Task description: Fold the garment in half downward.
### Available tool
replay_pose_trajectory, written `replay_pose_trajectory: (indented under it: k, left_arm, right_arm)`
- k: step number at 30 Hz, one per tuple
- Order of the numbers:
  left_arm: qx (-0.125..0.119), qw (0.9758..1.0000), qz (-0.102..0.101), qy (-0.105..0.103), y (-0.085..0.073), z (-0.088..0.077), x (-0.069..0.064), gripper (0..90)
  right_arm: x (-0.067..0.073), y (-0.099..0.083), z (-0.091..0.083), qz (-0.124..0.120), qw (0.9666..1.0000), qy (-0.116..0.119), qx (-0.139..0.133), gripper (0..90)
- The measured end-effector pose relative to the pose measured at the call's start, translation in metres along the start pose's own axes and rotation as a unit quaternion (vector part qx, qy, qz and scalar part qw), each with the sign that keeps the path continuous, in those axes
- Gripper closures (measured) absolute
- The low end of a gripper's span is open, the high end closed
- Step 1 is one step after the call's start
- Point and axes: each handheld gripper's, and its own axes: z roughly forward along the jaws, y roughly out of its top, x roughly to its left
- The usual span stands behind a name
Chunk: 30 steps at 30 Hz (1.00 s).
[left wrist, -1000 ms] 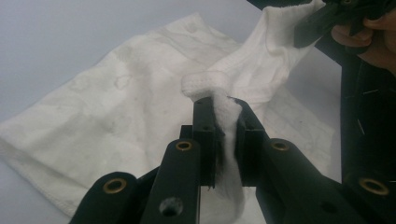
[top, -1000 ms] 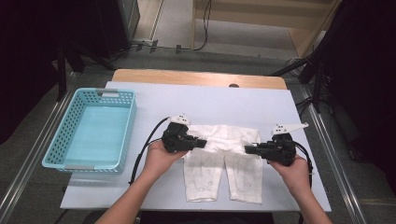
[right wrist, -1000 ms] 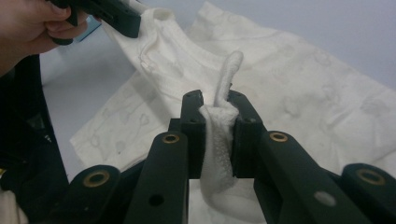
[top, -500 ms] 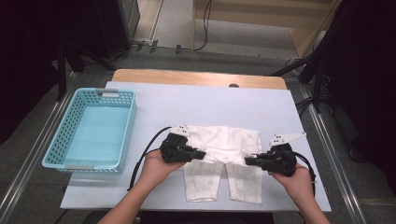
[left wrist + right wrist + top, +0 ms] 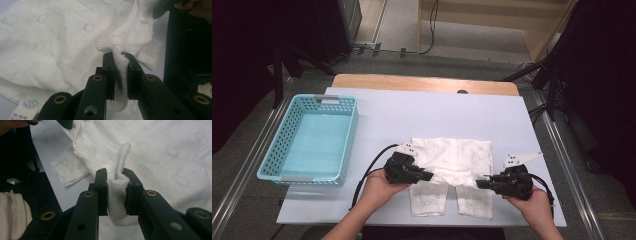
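A blue basket [image 5: 287,172] sits left of the white garment [image 5: 452,160], well apart.

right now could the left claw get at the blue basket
Probably not yet. The left claw is shut on a fold of the white garment. The path to the blue basket on its left looks free, but it would drag the cloth along unless it lets go.

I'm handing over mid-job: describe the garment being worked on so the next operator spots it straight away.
Start at the pale table with a turquoise basket on its left. Near the front edge, right of the basket, lies the white baby trousers, folded over, two short legs toward the person. It is the only cloth there, pinched at each side by a hand-held gripper.
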Motion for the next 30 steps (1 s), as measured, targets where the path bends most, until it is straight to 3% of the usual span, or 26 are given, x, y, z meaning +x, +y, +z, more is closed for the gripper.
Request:
replay_pose_trajectory:
  k: [5, 11, 15, 19, 30]
  left_arm:
    - [-0.002, 0.9998, -0.013, -0.013, -0.007, -0.002, -0.001, 79.1]
    - [0.003, 0.9998, -0.006, -0.017, -0.014, -0.006, -0.009, 76.7]
    - [-0.009, 0.9995, -0.013, -0.027, -0.016, -0.012, -0.009, 62.2]
    - [-0.026, 0.9993, -0.019, -0.02, -0.016, -0.018, -0.007, 55.5]
    - [-0.032, 0.9987, -0.036, 0.016, -0.017, -0.02, 0.004, 45.5]
  right_arm:
    - [0.006, -0.007, 0.0, -0.004, 0.9999, 0.005, 0.009, 73.6]
    - [0.015, -0.014, -0.004, -0.013, 0.9999, 0.007, 0.008, 72.2]
    - [0.02, -0.019, -0.012, -0.016, 0.9997, 0.006, -0.02, 59.9]
    - [0.016, -0.021, -0.016, -0.017, 0.9993, -0.002, -0.034, 53.8]
    - [0.003, -0.02, -0.011, -0.01, 0.9989, -0.025, -0.037, 42.1]
